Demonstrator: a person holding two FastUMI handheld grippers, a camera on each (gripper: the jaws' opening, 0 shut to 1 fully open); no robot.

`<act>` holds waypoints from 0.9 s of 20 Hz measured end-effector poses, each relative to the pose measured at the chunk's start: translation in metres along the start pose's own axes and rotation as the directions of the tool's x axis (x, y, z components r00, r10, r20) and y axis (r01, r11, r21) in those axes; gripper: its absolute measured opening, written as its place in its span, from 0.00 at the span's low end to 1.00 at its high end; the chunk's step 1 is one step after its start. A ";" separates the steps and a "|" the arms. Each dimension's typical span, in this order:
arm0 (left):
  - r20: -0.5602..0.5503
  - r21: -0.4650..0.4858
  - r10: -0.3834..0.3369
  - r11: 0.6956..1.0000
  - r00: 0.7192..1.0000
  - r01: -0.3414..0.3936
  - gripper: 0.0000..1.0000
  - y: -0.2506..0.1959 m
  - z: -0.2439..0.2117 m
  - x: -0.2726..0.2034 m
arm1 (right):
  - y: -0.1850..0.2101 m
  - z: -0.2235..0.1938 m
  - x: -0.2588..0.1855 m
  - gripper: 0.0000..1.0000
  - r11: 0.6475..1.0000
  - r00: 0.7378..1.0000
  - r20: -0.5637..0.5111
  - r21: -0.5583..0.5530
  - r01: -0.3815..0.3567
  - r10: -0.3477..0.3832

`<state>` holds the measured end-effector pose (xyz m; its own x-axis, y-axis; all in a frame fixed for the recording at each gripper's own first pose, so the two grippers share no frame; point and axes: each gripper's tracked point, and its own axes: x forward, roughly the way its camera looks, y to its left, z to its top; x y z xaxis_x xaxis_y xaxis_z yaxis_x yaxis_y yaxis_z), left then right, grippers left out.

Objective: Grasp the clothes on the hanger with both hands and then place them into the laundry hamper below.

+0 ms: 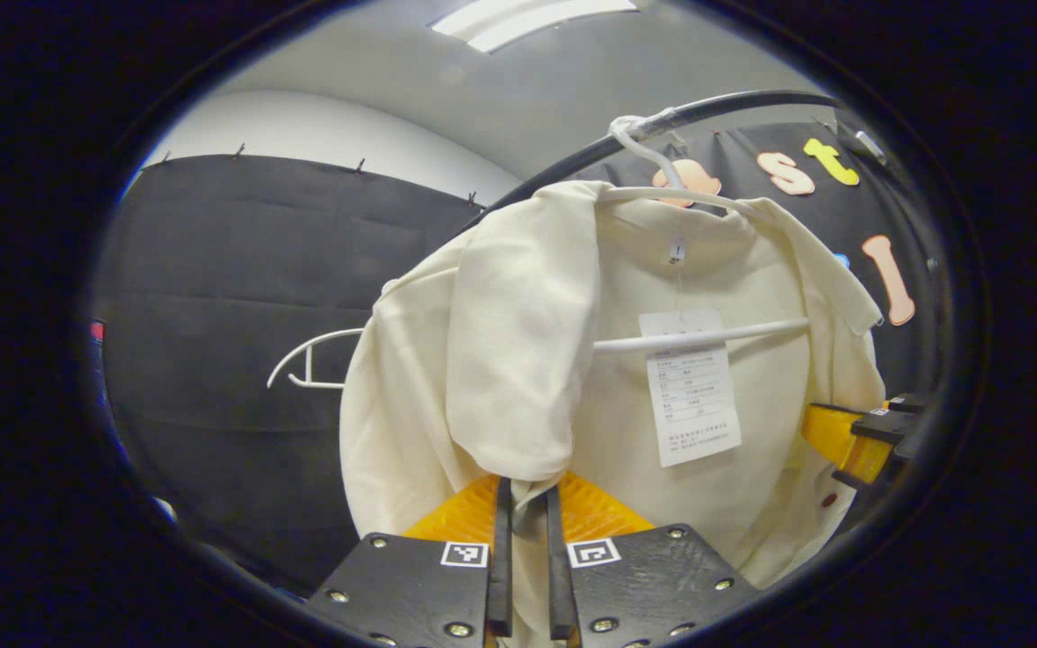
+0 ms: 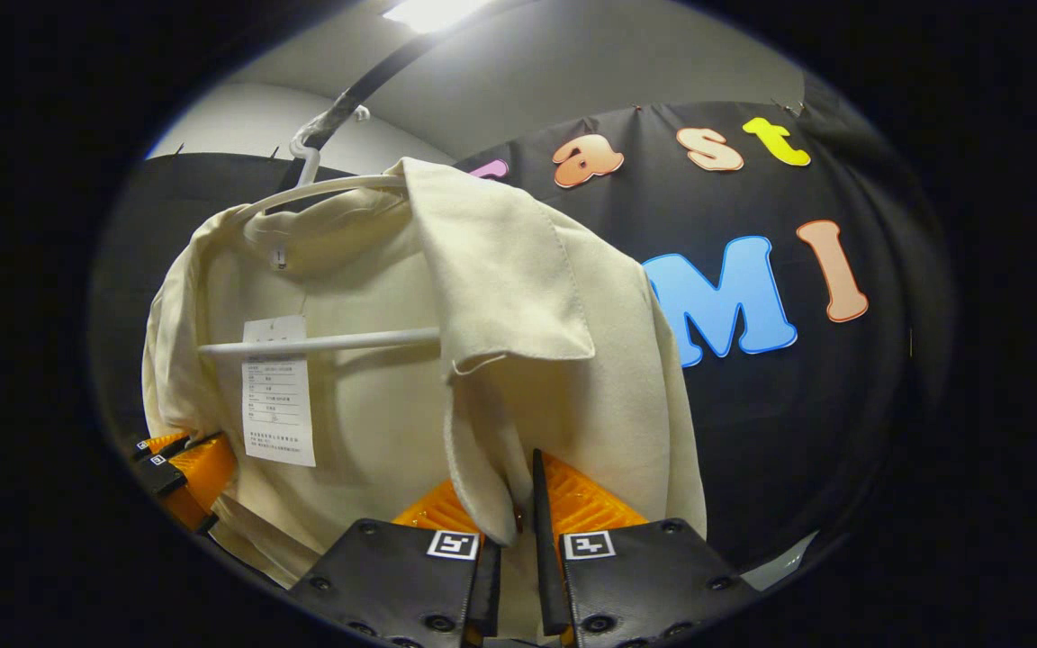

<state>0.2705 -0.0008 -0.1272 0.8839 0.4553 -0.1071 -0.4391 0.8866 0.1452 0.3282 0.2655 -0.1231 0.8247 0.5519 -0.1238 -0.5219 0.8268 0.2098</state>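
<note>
**On the hanger: shirt gripped at both sides**

Below a black rail, a cream fabric shirt (image 1: 518, 360) is draped over a white plastic hanger (image 1: 707, 335). The left gripper (image 1: 527, 504) is clamped on one hanging fold, the right gripper (image 2: 518, 504) on the opposite fold. The garment hangs lengthwise above both grippers, so it is judged that a lift must precede lowering.

We see our left gripper (image 1: 527, 504) built from two dark flat plates, each fastened with round silver screws and carrying a small square black-and-white marker. Our right gripper (image 2: 514, 504) has the same plates, screws and markers, with ribbed finger faces.
</note>
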 end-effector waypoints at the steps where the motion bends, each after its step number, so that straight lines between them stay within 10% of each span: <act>1: 0.002 -0.008 0.012 1.000 1.000 -0.012 0.14 0.004 0.000 -0.002 | -0.008 0.004 -0.006 0.19 0.999 0.999 0.020 -0.008 0.035 -0.034; 2: 0.008 -0.025 0.015 1.000 1.000 -0.014 0.11 0.005 0.002 -0.006 | -0.005 0.007 -0.005 0.02 1.000 1.000 0.020 -0.015 0.013 -0.013; 18: 0.187 0.028 0.120 0.991 0.975 -0.128 0.01 0.092 0.073 -0.061 | -0.055 0.077 -0.048 0.03 0.960 0.960 0.218 -0.178 0.215 -0.175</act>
<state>0.1881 0.0471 -0.0357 0.8390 0.5354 0.0970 -0.5438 0.8185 0.1855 0.3341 0.1852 -0.0541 0.9305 0.3619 0.0560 -0.3626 0.9320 0.0022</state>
